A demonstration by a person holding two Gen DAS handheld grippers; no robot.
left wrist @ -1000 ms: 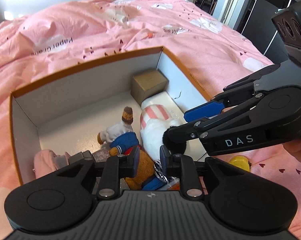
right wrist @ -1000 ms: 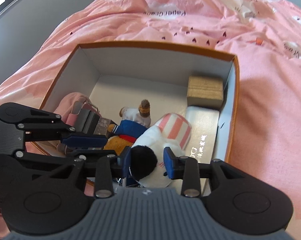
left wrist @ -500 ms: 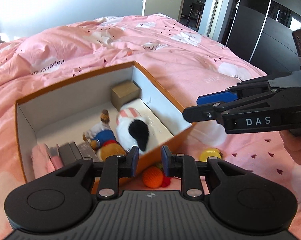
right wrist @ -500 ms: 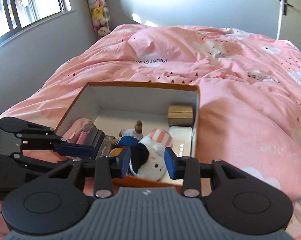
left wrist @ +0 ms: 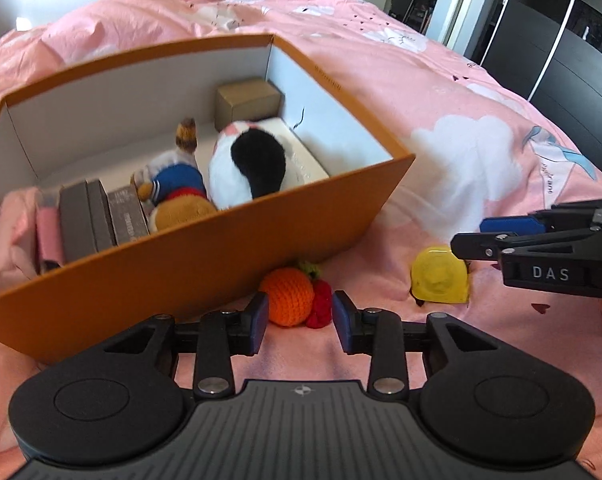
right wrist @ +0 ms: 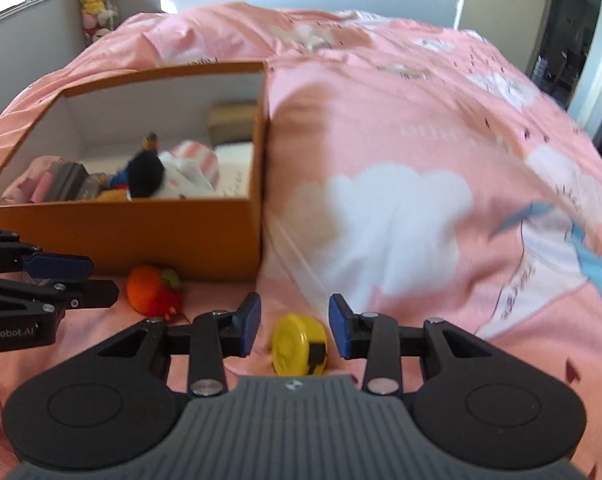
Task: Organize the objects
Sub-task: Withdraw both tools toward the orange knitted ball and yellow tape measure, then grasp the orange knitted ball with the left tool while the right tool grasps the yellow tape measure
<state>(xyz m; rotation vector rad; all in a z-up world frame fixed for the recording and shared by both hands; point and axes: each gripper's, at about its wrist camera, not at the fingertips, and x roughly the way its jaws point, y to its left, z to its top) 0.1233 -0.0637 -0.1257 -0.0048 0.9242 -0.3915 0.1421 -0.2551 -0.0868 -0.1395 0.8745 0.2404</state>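
An orange box (left wrist: 205,256) (right wrist: 141,226) sits on the pink bed. It holds a black-and-white plush (left wrist: 249,164) (right wrist: 169,172), a bear plush (left wrist: 177,196), grey boxes (left wrist: 89,216), a brown box (left wrist: 247,100) and pink cloth. In front of it lie an orange crochet fruit (left wrist: 291,296) (right wrist: 151,290) and a yellow tape measure (left wrist: 439,276) (right wrist: 299,344). My left gripper (left wrist: 299,322) is open, with the crochet fruit just ahead between its fingers. My right gripper (right wrist: 293,328) is open, its fingers on either side of the tape measure.
The pink duvet (right wrist: 421,160) covers the bed around the box. A stack of plush toys (right wrist: 95,0) stands by the wall near a window. Dark wardrobes (left wrist: 561,32) and a doorway lie to the right.
Both grippers pulled back out of the box and lowered in front of it. The right gripper let go of the black-and-white plush, which now lies in the box.
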